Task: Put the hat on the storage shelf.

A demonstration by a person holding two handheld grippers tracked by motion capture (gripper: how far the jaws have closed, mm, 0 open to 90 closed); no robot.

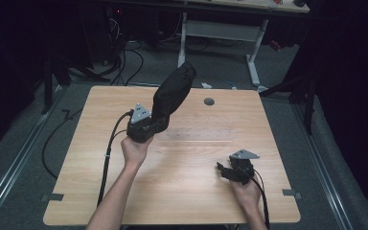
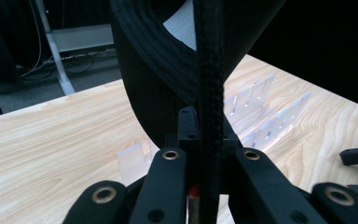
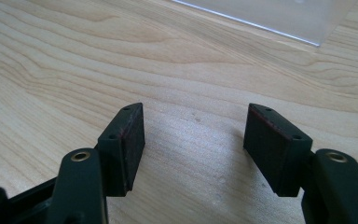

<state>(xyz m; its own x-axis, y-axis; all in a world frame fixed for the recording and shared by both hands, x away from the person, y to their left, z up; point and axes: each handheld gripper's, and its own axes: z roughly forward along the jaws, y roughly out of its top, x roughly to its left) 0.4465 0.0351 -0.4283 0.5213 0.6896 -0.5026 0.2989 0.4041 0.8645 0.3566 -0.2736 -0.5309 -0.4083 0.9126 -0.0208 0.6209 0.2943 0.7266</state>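
- The table (image 1: 182, 182) is light wood and takes up most of the high view; I work from its near edge, with both forearms coming in from the bottom.
- The bag (image 1: 173, 93) is black cloth with a thick stitched seam. It rises from my left gripper and leans up and away toward the far edge of the table — lifted off the wood, not lying on it. In the left gripper view its seam (image 2: 209, 93) runs straight up between my jaws, and a pale lining shows inside its fold.
- The rack (image 1: 199, 134) is clear plastic and lies flat on the table, just right of my left gripper and beyond my right one. Its slotted uprights (image 2: 261, 116) stand behind the bag in the left gripper view; a corner of it (image 3: 279, 16) shows at the top of the right gripper view.
- My left gripper (image 1: 149, 125) is clamped tight on the bag's seam, jaws pressed in on the cloth.
- My right gripper (image 1: 224, 170) sits low over the near right part of the table, well apart from the bag. Its jaws stand wide apart — only bare wood between the pads (image 3: 129, 144), nothing held.
- A small dark round hole (image 1: 209, 101) sits in the table near its far edge, right of the bag.
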